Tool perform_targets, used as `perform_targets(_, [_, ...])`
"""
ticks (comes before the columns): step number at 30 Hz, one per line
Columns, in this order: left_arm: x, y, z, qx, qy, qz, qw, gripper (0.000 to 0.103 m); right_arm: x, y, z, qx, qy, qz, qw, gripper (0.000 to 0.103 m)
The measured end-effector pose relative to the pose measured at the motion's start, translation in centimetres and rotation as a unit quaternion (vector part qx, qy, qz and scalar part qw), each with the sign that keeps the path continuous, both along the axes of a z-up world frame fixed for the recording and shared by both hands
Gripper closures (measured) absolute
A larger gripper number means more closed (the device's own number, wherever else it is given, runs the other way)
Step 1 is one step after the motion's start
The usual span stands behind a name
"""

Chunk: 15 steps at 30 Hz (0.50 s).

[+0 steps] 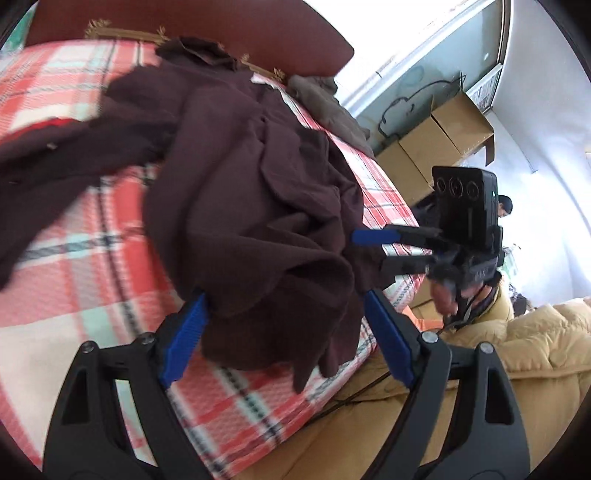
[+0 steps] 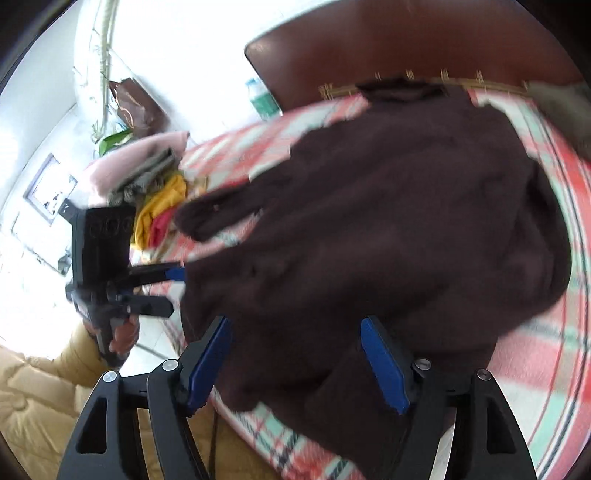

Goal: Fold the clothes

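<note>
Dark maroon knit garment (image 1: 236, 177), crumpled in a heap on a bed under a red, white and mint plaid blanket (image 1: 74, 258), one sleeve trailing toward the far side, bunched hem spilling at the near bed edge. Soft, thick, limp fabric by the look of it: likely light to lift, prone to sag and drag, no risk of breakage, little slip between ribbed pads. Best holds probably at hem corners or shoulder seams, not the wadded middle. Left gripper (image 1: 284, 332) with blue pads spread wide, straddling the lower folds without pinching them. Right gripper (image 2: 295, 358) likewise apart, cloth lying between the blue pads but not clamped; seen from the left wrist view, one of those fingers (image 1: 373, 236) resting against the heap's side. Motion blur over much of the right wrist view. Near blanket edge close under both tools, a tan quilted jacket sleeve (image 1: 535, 343) just beyond it. Open plaid surface toward the far side and the dark red wooden headboard (image 1: 207, 29), room enough for spreading flat. Around the margins: a small grey-brown garment (image 1: 325, 99) by the headboard, a pile of pink, yellow and red clothes (image 2: 155, 192) at the other side, cardboard boxes (image 1: 436, 140) against the wall.
</note>
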<state>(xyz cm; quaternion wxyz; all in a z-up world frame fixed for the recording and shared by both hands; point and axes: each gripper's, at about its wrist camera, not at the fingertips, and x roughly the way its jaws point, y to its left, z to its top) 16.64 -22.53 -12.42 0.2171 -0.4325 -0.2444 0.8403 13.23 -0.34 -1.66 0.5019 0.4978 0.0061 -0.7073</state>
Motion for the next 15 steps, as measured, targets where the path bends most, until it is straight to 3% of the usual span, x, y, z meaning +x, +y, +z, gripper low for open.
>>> perform_targets(3, [-0.9,0.6,-0.5,0.009,-0.011,0.002,0.9999,0.018,-0.1,-0.7,-1.2,-0.013,-0.019,0.010,1.000,0.029])
perform_targets(6, [-1.3,0.2,-0.7,0.021,-0.017,0.019,0.9994,0.024,0.0,-2.9,-2.6,0.011,-0.007,0.023,1.000,0.029])
perform_targets(7, [-1.4,0.0,-0.7,0.022,-0.020,0.024,0.9993,0.027,0.1,-3.6,-3.0,0.027,0.006,0.023,0.999,0.037])
perform_targets(8, [-1.5,-0.1,-0.8,0.022,-0.022,0.029,0.9991,0.028,0.3,-4.1,-3.5,0.045,0.023,0.022,0.998,0.059])
perform_targets(9, [-1.5,-0.2,-0.8,0.023,-0.023,0.032,0.9990,0.028,0.4,-4.5,-3.6,0.052,0.036,0.022,0.998,0.071])
perform_targets(10, [-1.5,-0.2,-0.8,0.022,-0.024,0.033,0.9989,0.028,0.5,-4.7,-3.5,0.054,0.048,0.023,0.997,0.097])
perform_targets(15, [-1.2,-0.1,-0.1,0.001,-0.015,0.037,0.9992,0.027,-1.3,-0.7,-1.0,-0.001,0.051,-0.032,0.998,0.101])
